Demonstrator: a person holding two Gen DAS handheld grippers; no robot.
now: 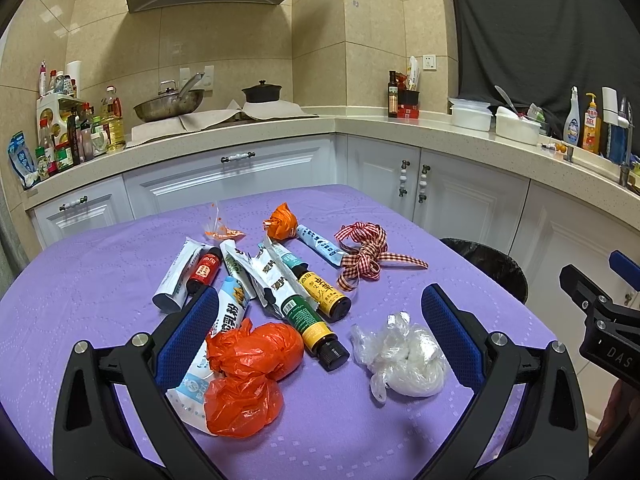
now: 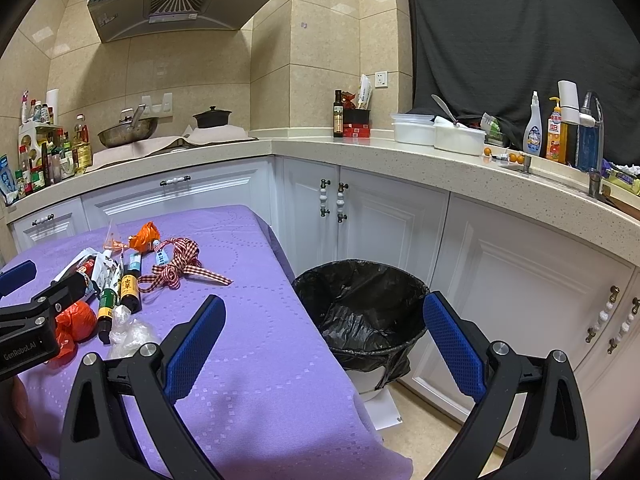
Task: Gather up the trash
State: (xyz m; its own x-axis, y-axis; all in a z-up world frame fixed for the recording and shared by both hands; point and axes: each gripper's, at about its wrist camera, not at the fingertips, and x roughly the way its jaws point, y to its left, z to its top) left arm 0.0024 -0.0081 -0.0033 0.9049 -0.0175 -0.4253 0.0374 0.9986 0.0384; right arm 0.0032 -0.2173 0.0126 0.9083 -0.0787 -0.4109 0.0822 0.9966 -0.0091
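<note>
Purple tablecloth (image 1: 100,264) under both tongs, left (image 1: 320,332) and right (image 2: 324,340), gaping wide, empty.

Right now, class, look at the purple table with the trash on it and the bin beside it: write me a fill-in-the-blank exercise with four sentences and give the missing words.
1. The round trash bin is lined with a ____ plastic bag.
2. The checked red-and-white ribbon lies on a ____ tablecloth.
3. The crumpled clear plastic wrap lies between the left gripper's two ____ fingertips.
4. Both the left gripper and the right gripper are ____, holding nothing.

Missing words: black; purple; blue; open
</note>
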